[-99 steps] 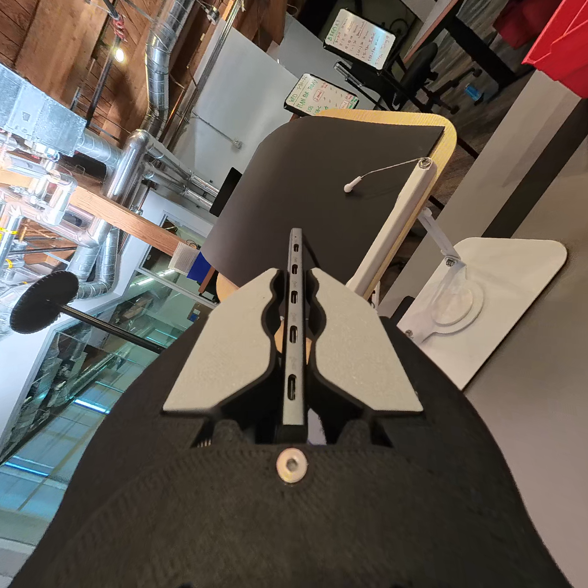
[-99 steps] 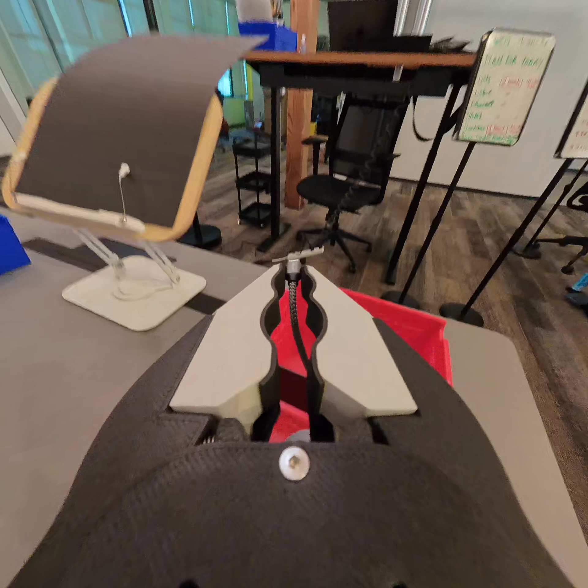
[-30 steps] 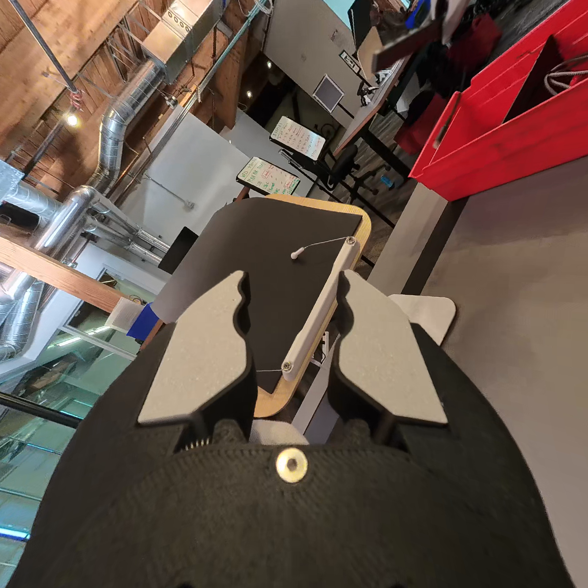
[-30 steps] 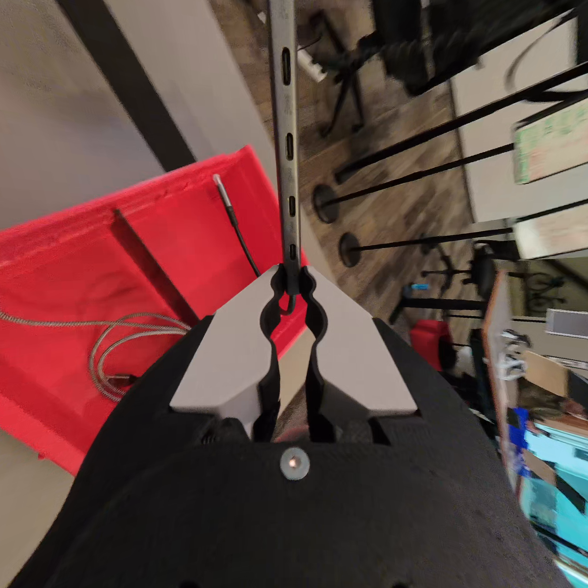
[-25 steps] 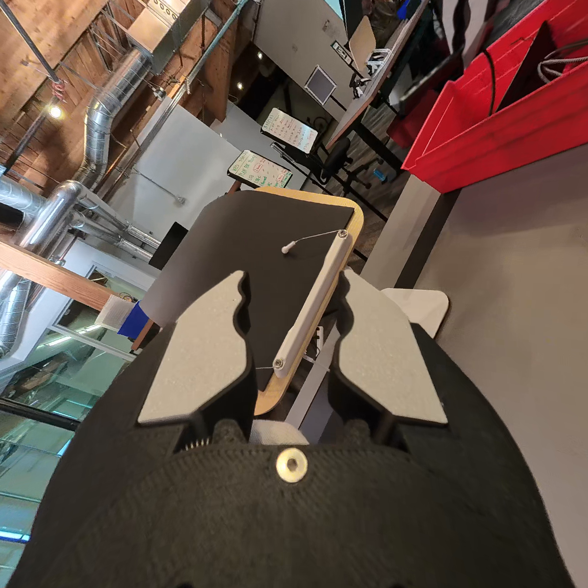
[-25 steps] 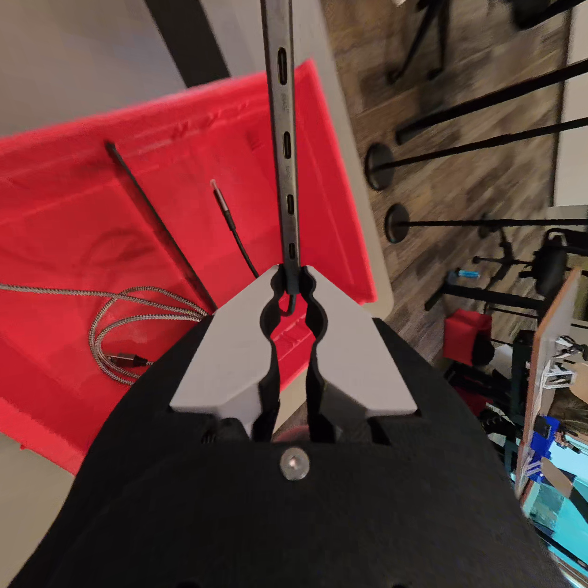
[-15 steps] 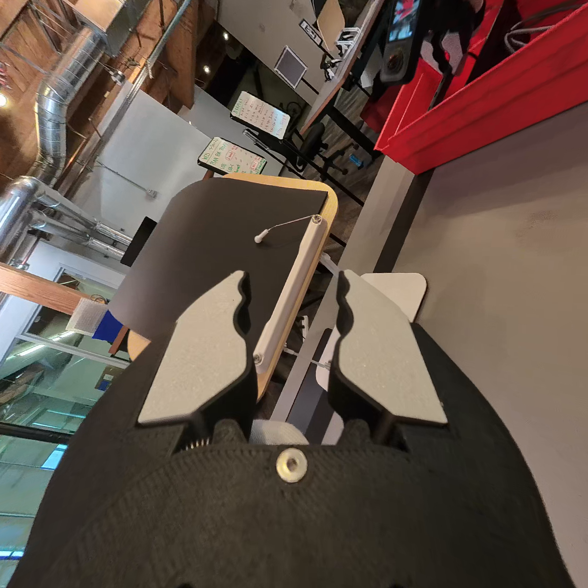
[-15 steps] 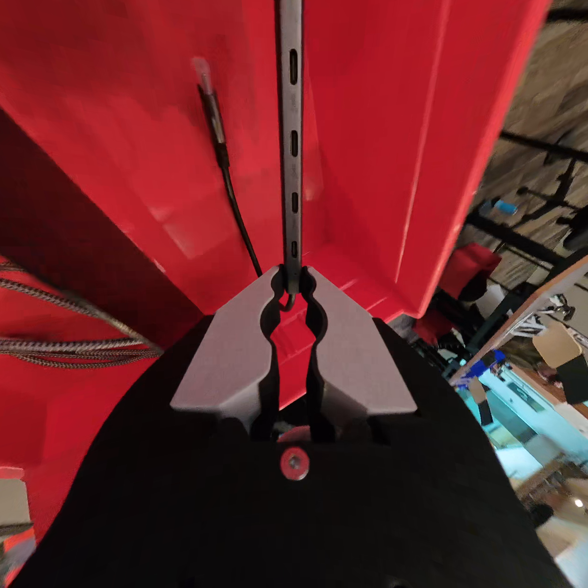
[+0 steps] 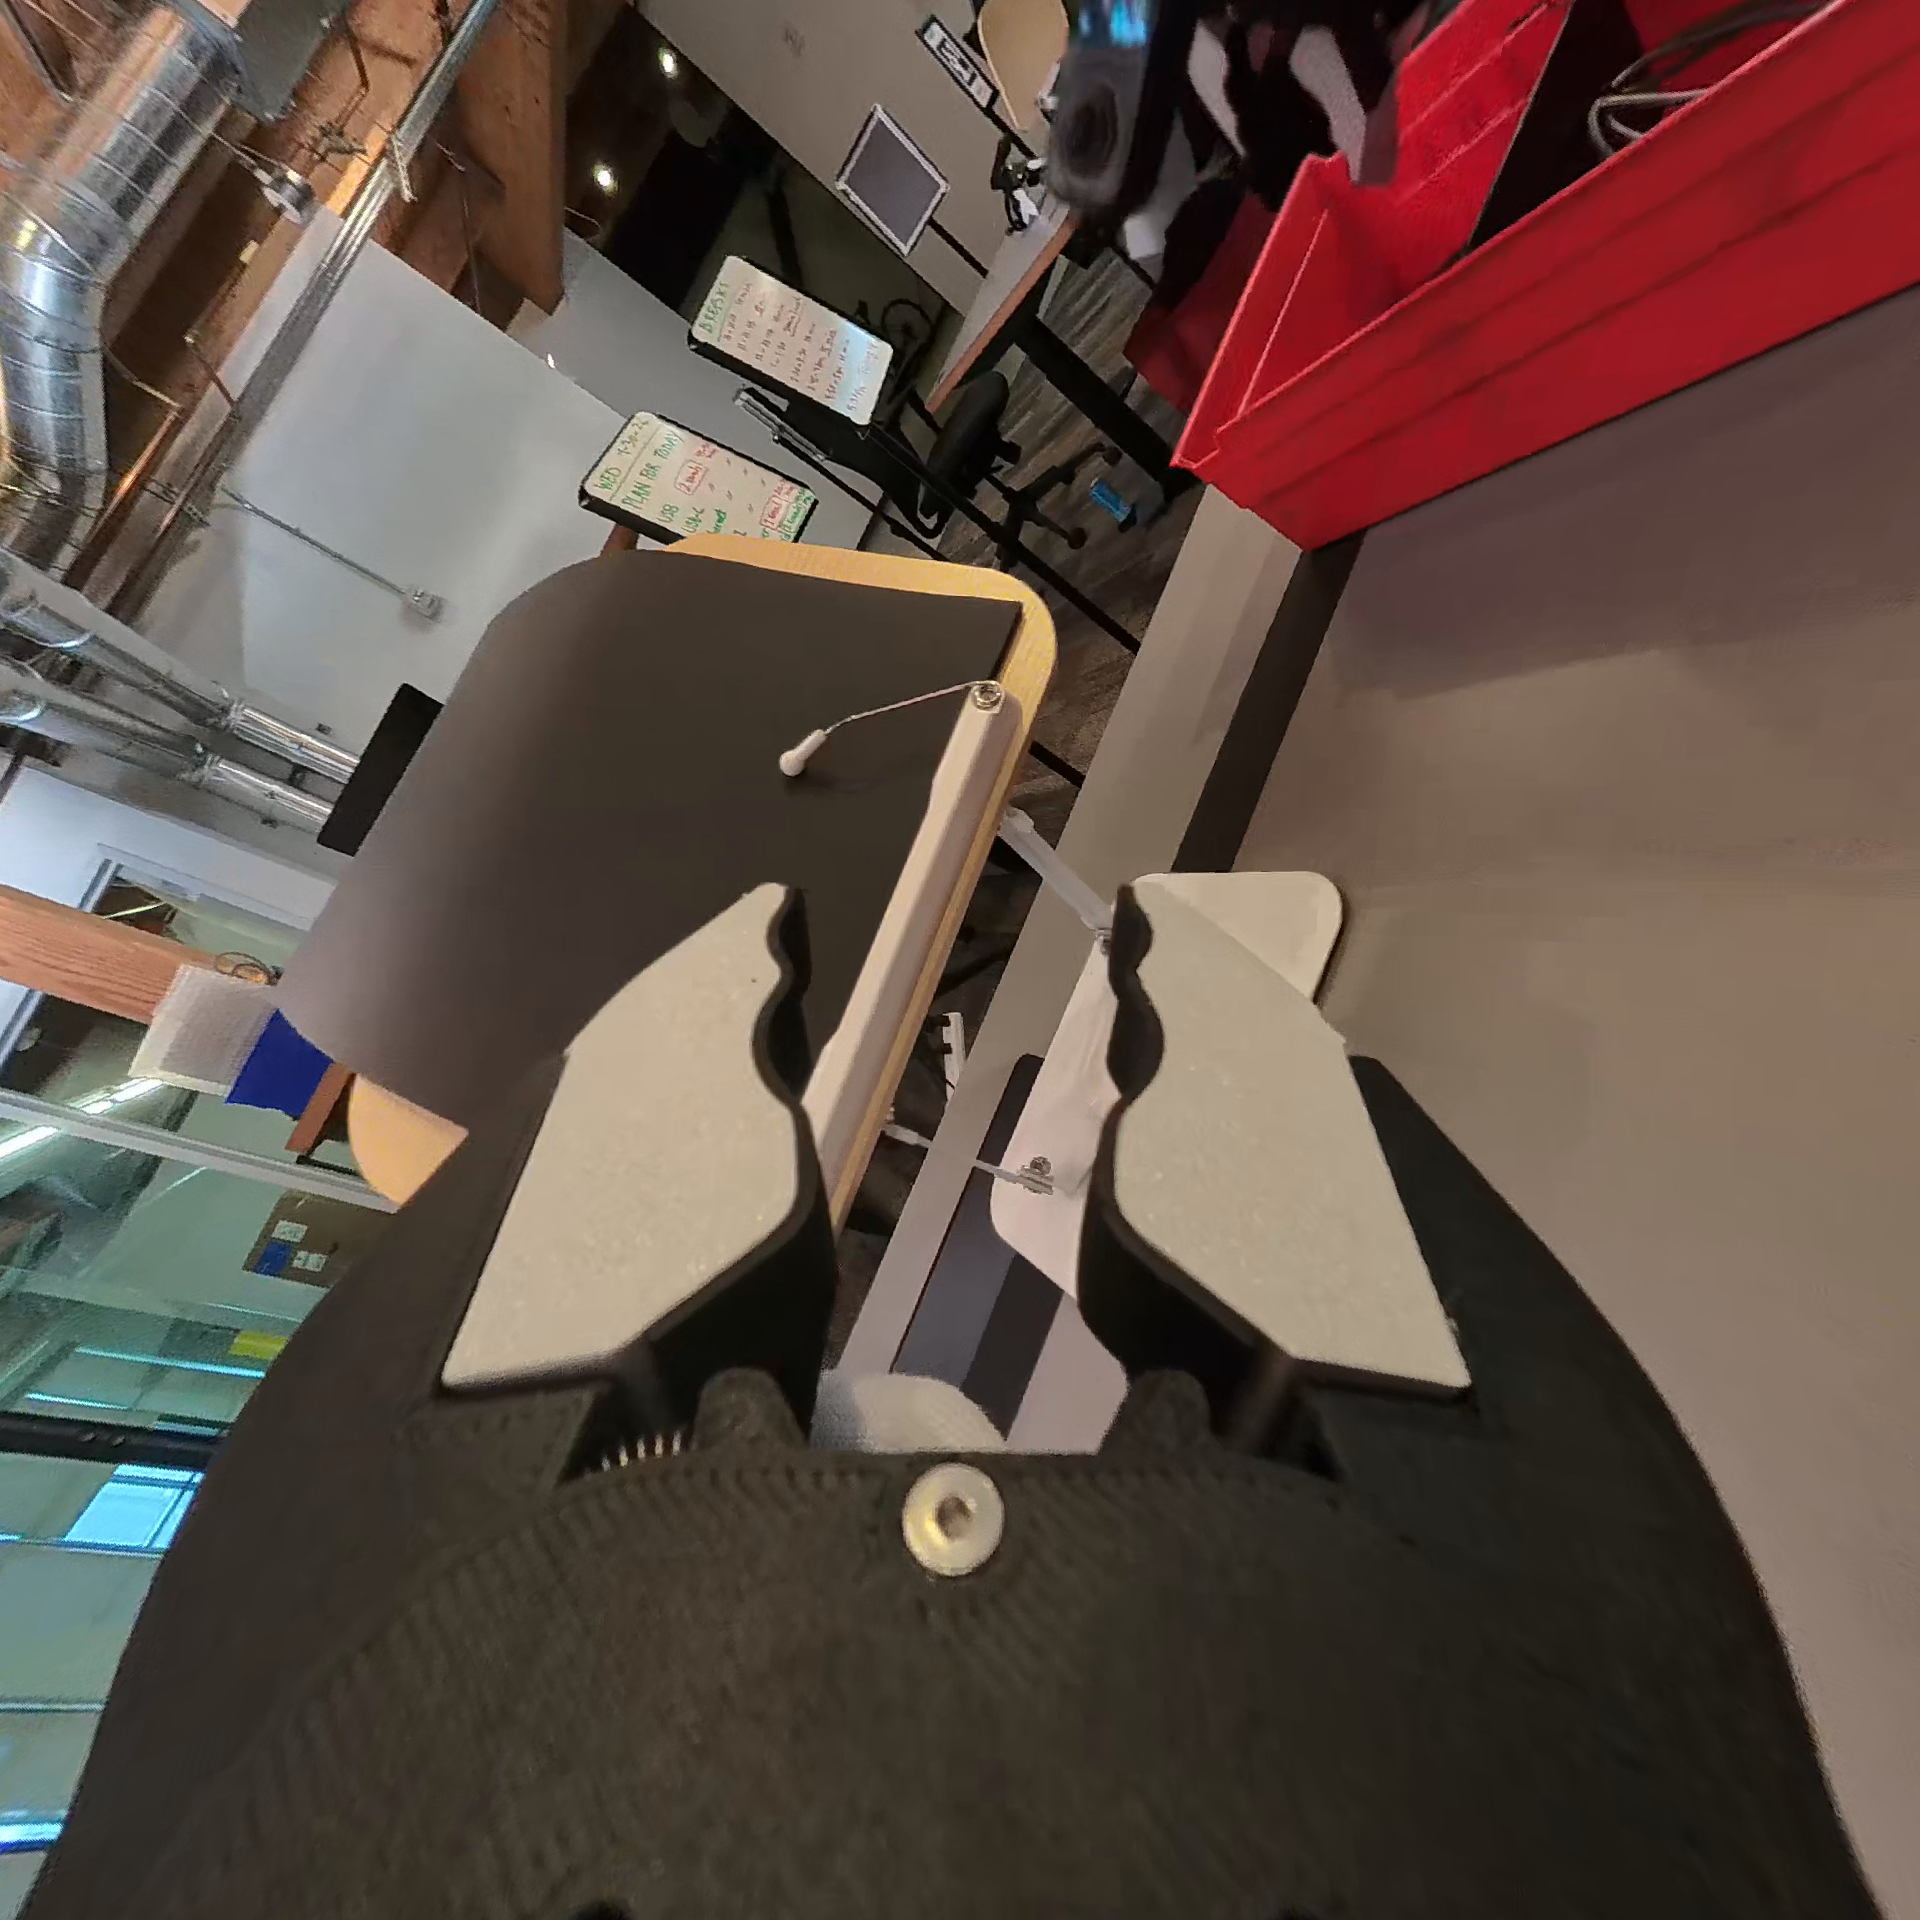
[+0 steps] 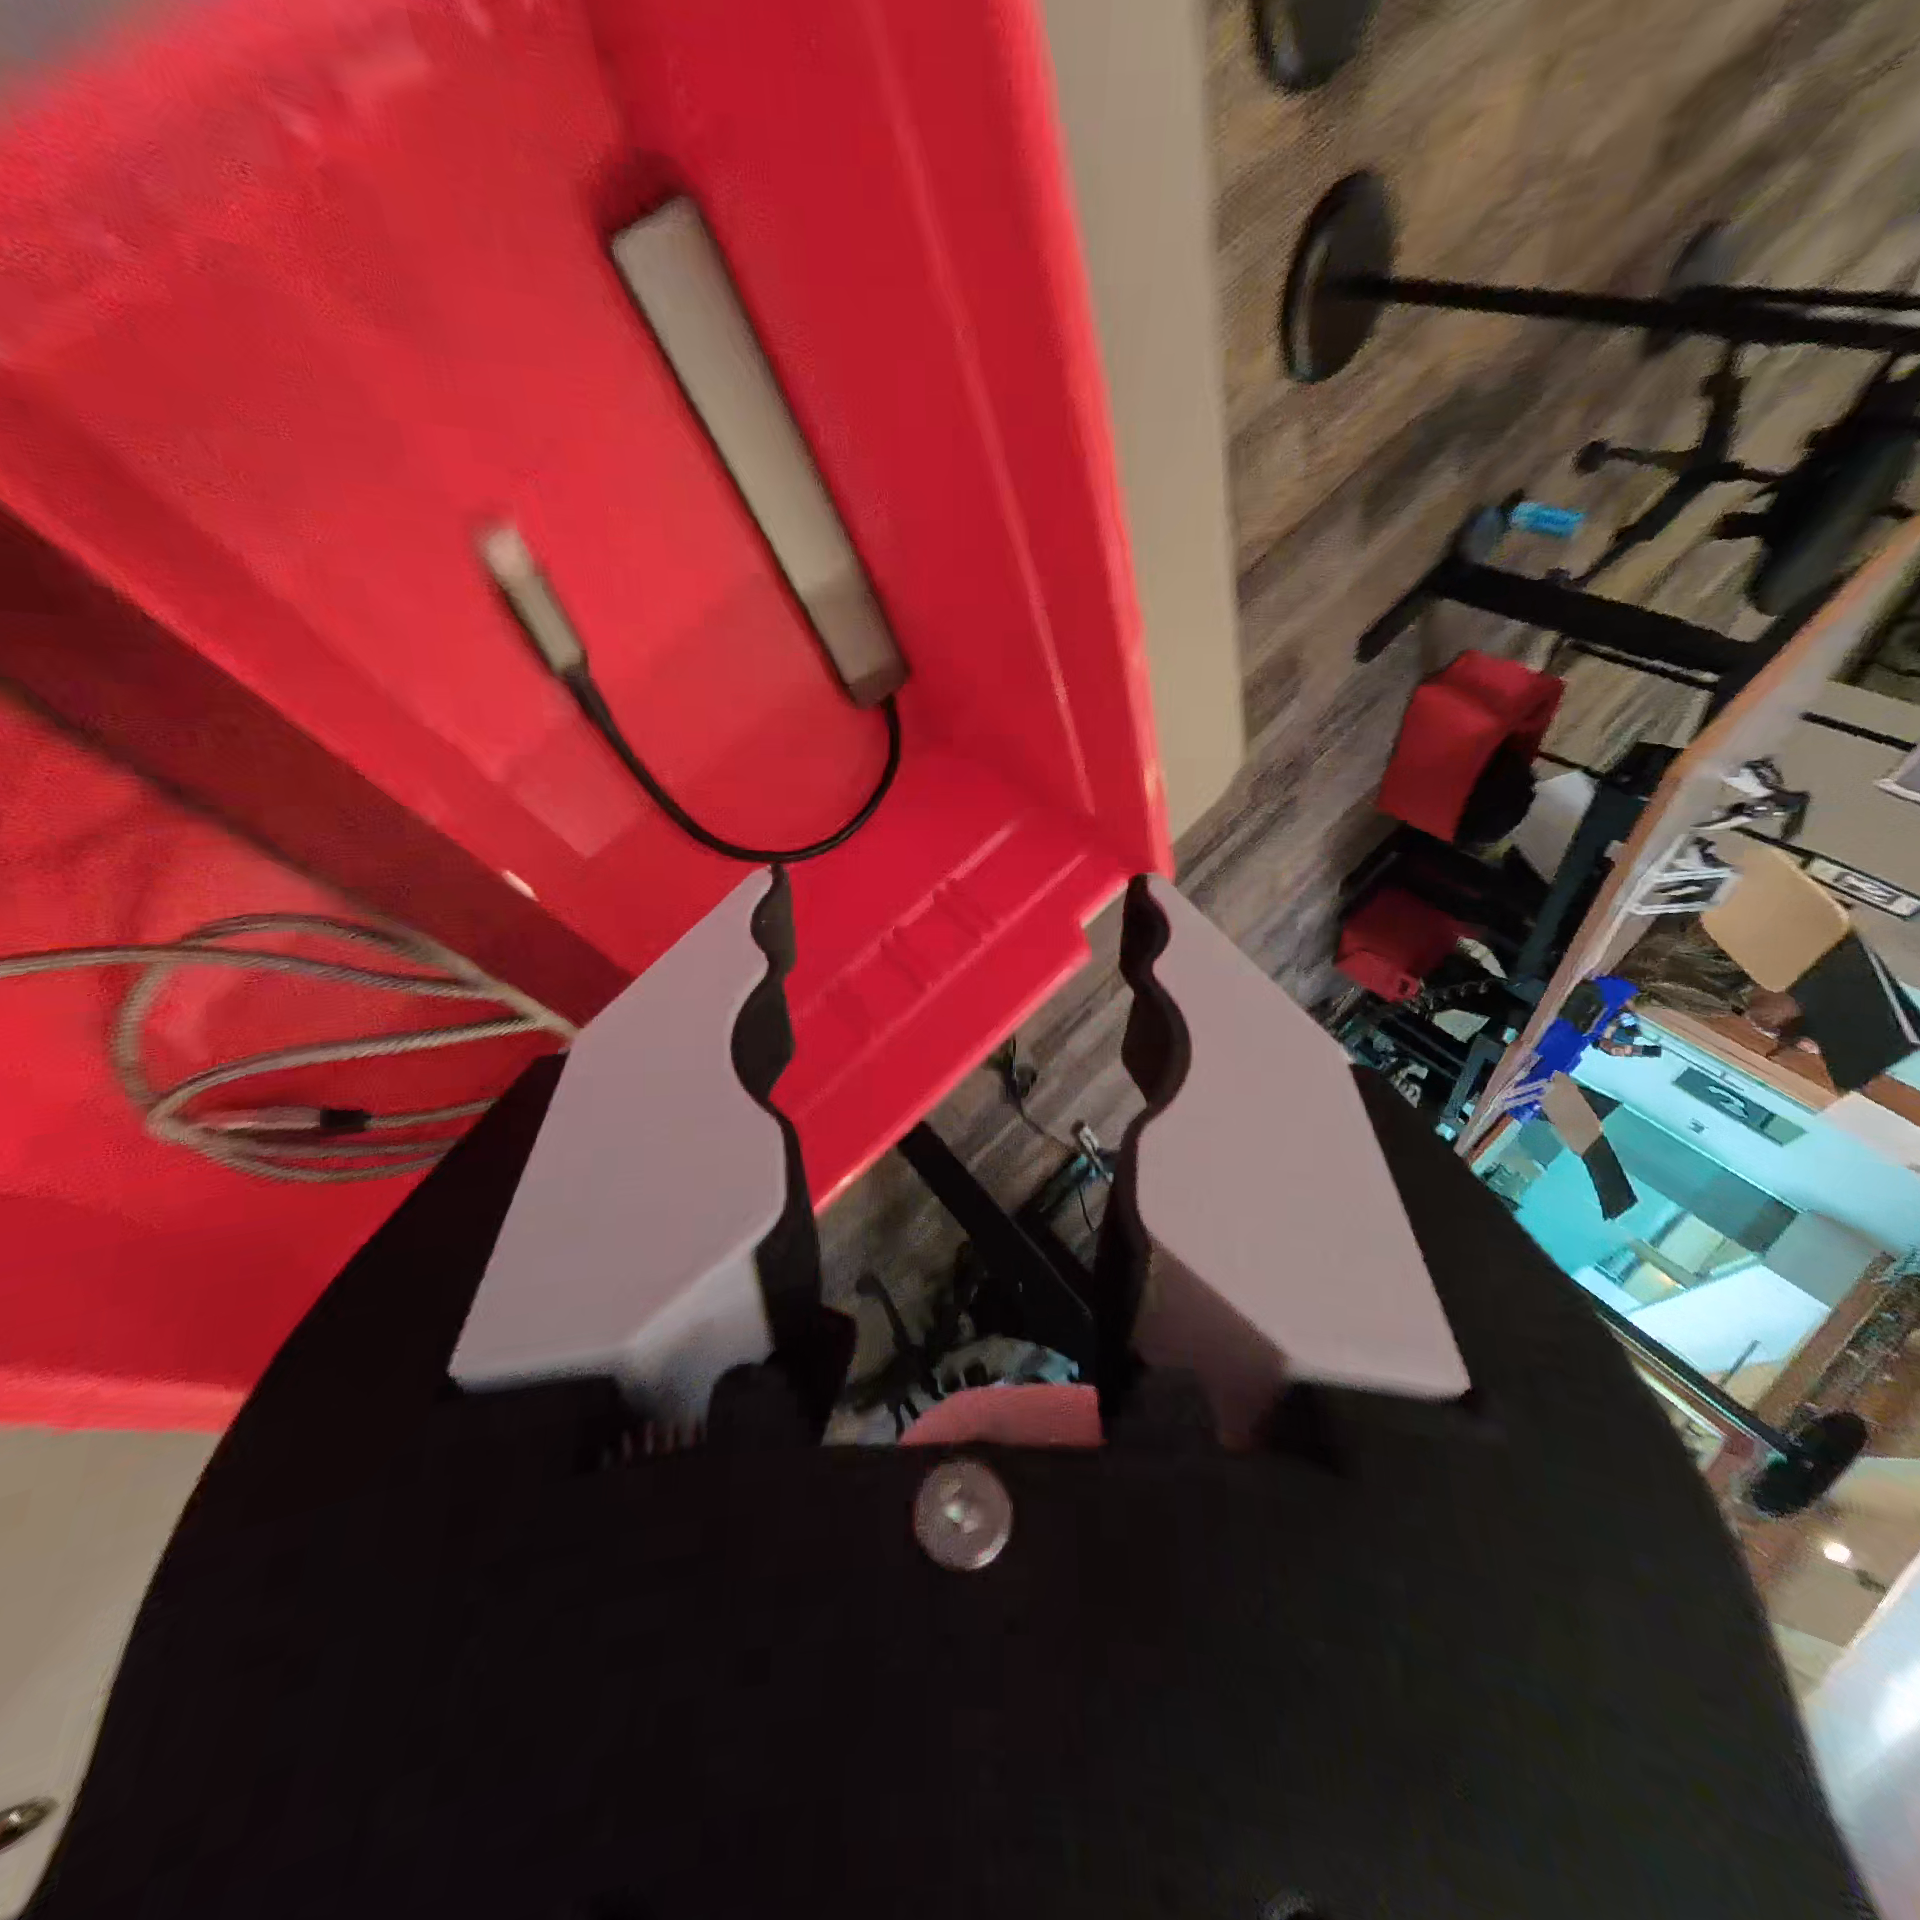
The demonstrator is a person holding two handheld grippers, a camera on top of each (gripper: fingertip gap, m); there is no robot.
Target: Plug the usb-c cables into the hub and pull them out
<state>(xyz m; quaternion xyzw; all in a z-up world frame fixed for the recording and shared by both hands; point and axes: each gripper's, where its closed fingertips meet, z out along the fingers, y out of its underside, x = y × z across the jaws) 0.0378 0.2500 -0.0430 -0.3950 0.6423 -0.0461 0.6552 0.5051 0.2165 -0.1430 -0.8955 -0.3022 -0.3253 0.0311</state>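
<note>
We count 2 grippers, 1 hub, 1 red bin and 1 bundle of braided cable. Our right gripper (image 10: 951, 888) has its jaws spread wide and holds nothing; it hangs over the red bin (image 10: 312, 312) and looks down into it. The hub (image 10: 753, 447) lies free on the bin floor, well apart from the fingers: it is 1 slim, long grey bar, a little blurred, and we cannot see its ports from this side. From its near end 1 thin black lead (image 10: 790, 842) curves round in a loop and ends in 1 small grey plug (image 10: 535, 597), which lies beside the bar. A dark divider (image 10: 312, 790) splits the bin in 2 compartments; the hub is in the one farther from the coil, and the braided silver cable (image 10: 281, 1081) is coiled in the other. Our left gripper (image 9: 956, 909) is also wide open and empty, above the grey table (image 9: 1610, 935). Ahead of it stands 1 tilted board with a black sheet (image 9: 644, 831) on a white base (image 9: 1273, 914). The red bin (image 9: 1558, 312) shows farther away on the table, with 2 whiteboards behind.
</note>
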